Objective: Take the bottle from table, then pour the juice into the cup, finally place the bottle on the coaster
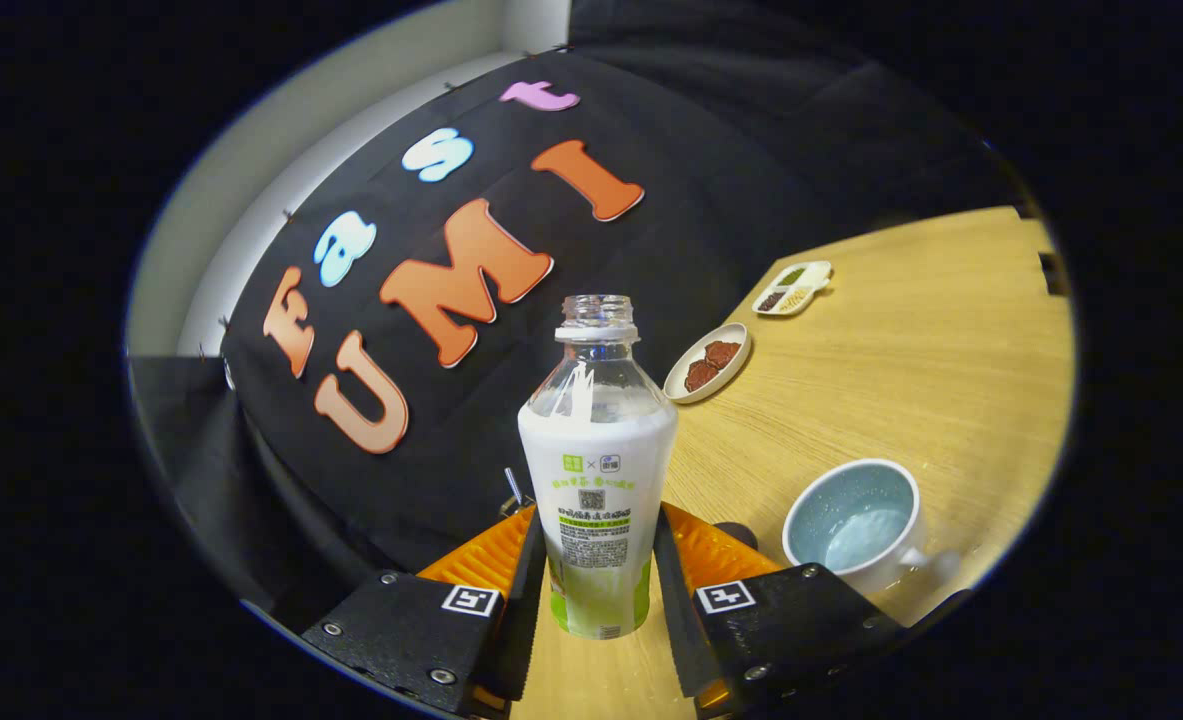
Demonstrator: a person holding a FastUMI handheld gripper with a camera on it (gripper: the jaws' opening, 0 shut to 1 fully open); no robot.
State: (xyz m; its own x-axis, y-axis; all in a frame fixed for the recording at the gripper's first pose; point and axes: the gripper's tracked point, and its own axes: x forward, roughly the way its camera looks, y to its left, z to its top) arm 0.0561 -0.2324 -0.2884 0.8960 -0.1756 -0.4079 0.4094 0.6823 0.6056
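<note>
1. The gripper (599,570) has its two fingers pressed against opposite sides of the bottle (597,470), pinching it around the lower part of its body.
2. The bottle sits between the fingers, upright relative to them, with its open, capless neck pointing away from the gripper. Its upper part is clear plastic, and a white label wraps the body, turning green near the base.
3. The whole scene appears tilted, so the desk (911,340) slopes across the view behind and to the right of the bottle. Whether the bottle's base rests on the desk or is lifted off it cannot be told.
4. Just to the right of the right finger stands the cup (854,522), pale blue inside with a white outer wall, its handle on the near right side. It is close to the gripper but apart from the bottle.
5. Beyond the bottle, further along the desk, lies a small oval dish (708,363) holding two dark reddish pieces.
6. Further still, near the booth wall, sits a small divided tray (793,287) with several compartments of dark and pale contents.
</note>
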